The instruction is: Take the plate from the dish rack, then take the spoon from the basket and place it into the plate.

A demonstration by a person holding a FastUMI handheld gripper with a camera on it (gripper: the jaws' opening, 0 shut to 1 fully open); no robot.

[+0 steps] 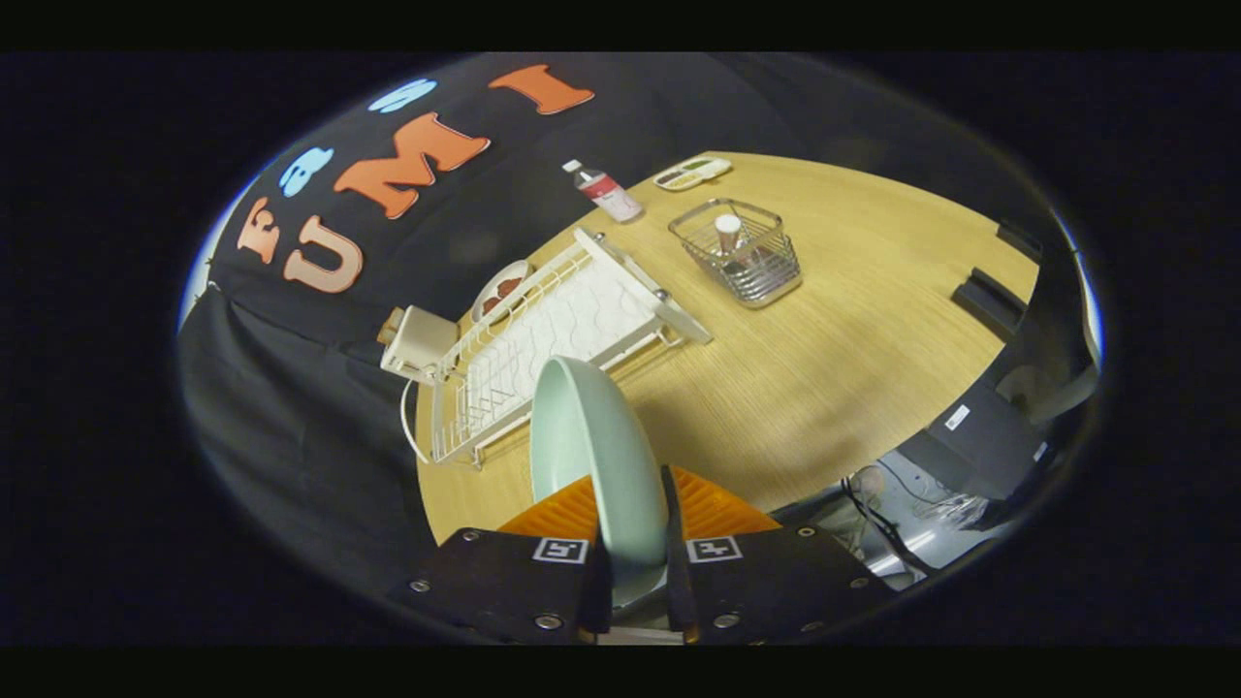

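Pale green plate [591, 456] stands on edge between the fingers of the gripper [635, 553], both pressing its rim; it is held above the wooden table [824, 368]. Just beyond, at 11 o'clock from the plate: white dish rack [543, 339], with what looks like another dish [499, 291] at its far side. Wire basket [739, 252] at 1 o'clock, well apart; the spoon [729, 233] is probably the upright item inside. A plastic bottle [606, 192] lies farther back.
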